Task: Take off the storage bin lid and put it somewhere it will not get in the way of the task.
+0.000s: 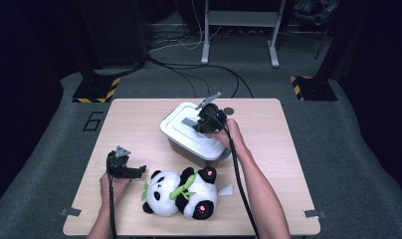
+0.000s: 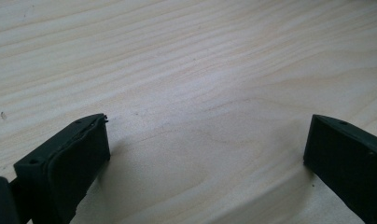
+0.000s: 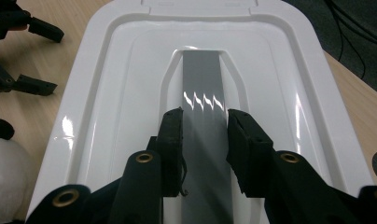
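A white-lidded storage box [image 1: 175, 130] stands mid-table, its lid [image 3: 112, 93] carrying a grey strap handle [image 3: 203, 79] along the middle. My right gripper [image 3: 205, 135] reaches over the lid from the box's right side [image 1: 201, 122], and its two black pads press on either side of that grey handle. At the front left of the table my left gripper [image 1: 138, 171] rests low, pointing right toward a plush panda [image 1: 184, 191]. In the left gripper view its jaws [image 2: 205, 154] stand wide apart with only bare wood between them.
The panda lies on its side near the table's front edge [image 1: 189, 233], just in front of the box. A small dark round object [image 1: 229, 110] sits behind the box. Cables run across the floor beyond the table.
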{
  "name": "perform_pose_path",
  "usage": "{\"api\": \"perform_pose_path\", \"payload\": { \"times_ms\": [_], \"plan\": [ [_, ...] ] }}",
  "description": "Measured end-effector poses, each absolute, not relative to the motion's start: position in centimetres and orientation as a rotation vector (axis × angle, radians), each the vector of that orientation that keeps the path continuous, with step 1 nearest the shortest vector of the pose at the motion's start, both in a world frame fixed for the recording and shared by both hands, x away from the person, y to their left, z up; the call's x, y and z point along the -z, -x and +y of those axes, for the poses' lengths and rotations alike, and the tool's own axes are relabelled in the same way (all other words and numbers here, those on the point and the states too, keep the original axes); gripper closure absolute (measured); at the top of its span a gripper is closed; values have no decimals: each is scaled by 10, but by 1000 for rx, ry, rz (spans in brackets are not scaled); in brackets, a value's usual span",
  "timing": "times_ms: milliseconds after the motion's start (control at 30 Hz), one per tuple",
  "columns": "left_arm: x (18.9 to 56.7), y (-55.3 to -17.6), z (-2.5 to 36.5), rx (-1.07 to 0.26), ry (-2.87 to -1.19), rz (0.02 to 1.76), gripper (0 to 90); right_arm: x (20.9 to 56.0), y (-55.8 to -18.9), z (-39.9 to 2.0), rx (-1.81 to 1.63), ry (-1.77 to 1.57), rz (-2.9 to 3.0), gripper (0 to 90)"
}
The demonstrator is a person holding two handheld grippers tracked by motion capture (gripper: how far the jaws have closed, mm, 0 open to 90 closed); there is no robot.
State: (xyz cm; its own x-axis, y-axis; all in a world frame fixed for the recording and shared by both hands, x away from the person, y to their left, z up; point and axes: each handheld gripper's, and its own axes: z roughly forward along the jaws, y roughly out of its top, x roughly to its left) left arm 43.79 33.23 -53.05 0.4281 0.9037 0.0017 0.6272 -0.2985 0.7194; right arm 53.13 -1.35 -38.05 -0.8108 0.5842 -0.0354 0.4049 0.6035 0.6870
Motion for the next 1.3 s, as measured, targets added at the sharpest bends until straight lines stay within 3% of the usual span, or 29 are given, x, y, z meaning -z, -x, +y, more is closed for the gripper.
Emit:
{"api": "perform_pose_path", "payload": {
  "times_ms": [667, 1300],
  "plan": [
    [530, -438, 333, -549, -2042, 1283, 0, 356, -522, -29, -1028, -863, 2496, 670],
    [530, -438, 333, -548, -2042, 1285, 0, 340, -505, -70, -1042, -987, 2377, 670]
  ]
}}
